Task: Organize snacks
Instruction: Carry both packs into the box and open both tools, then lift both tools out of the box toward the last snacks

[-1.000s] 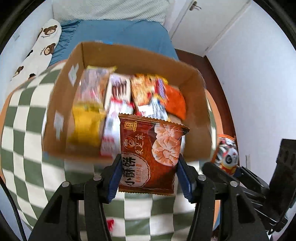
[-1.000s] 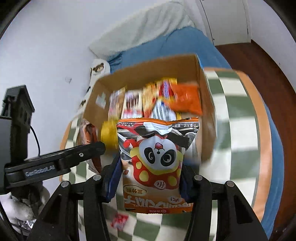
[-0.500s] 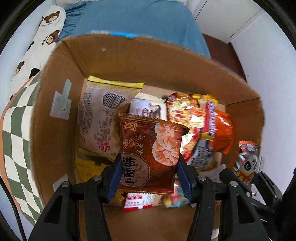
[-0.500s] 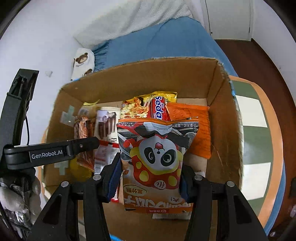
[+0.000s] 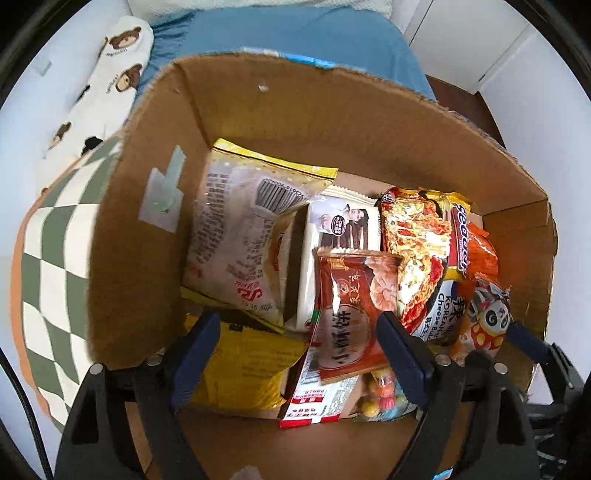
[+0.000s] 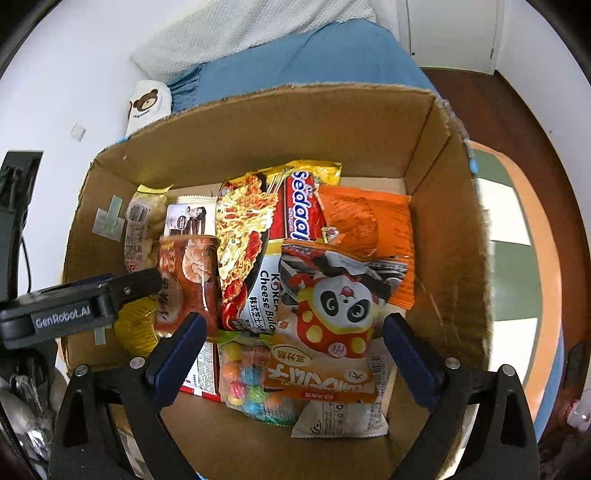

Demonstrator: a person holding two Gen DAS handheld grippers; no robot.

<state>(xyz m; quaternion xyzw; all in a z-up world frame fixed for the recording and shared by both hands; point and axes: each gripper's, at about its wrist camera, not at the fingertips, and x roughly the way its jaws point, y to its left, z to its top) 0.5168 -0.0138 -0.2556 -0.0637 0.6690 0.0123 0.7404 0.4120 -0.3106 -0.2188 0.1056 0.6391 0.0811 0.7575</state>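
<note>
Inside cardboard box, near left wall: left gripper spread wide, jaws apart, brown snack packet lying loose between them on the pile. Centre: noodle pack. Right gripper likewise spread wide, panda snack bag lying free between the fingers. Beyond it, bare floor strip beside right wall.

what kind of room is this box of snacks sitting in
Most likely a bedroom: behind the cardboard box there is a bed with a blue sheet, a white pillow and a bear-print cushion.
</note>
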